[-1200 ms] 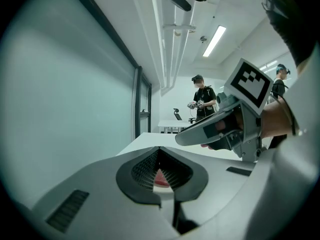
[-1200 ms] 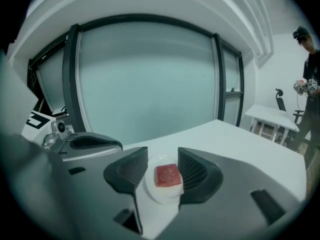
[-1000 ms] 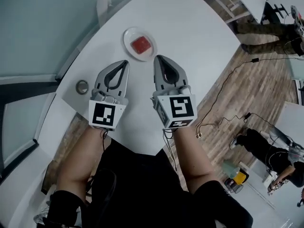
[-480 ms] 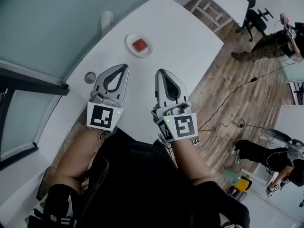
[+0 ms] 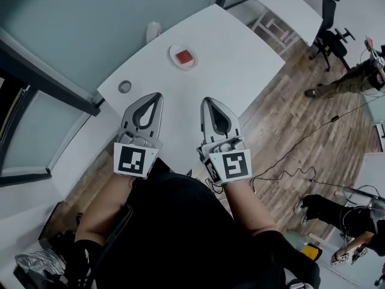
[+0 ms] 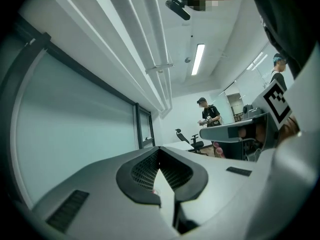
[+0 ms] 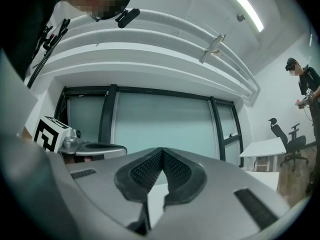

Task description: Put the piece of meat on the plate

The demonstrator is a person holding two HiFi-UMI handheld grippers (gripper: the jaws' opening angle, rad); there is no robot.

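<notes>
In the head view a red piece of meat [image 5: 184, 56] lies on a small white plate [image 5: 175, 61] at the far side of the white table [image 5: 228, 71]. My left gripper [image 5: 156, 95] and right gripper [image 5: 206, 100] are held side by side, high above the table's near edge and well back from the plate. Both point level and are shut with nothing between their tips. In the left gripper view the left gripper [image 6: 159, 149] has its tips together, and the right gripper [image 7: 162, 150] looks the same in its own view.
A small grey round object [image 5: 124, 87] sits near the table's left corner, and a white object [image 5: 153, 31] stands at its far edge by the glass wall. Cables [image 5: 301, 143] run over the wooden floor at right. Office chairs [image 5: 329, 38] and people [image 5: 349, 80] are farther right.
Both grippers have risen and drawn back from the table, which now looks smaller and farther below. The plate with the meat stays in place. Both grippers stay shut.
</notes>
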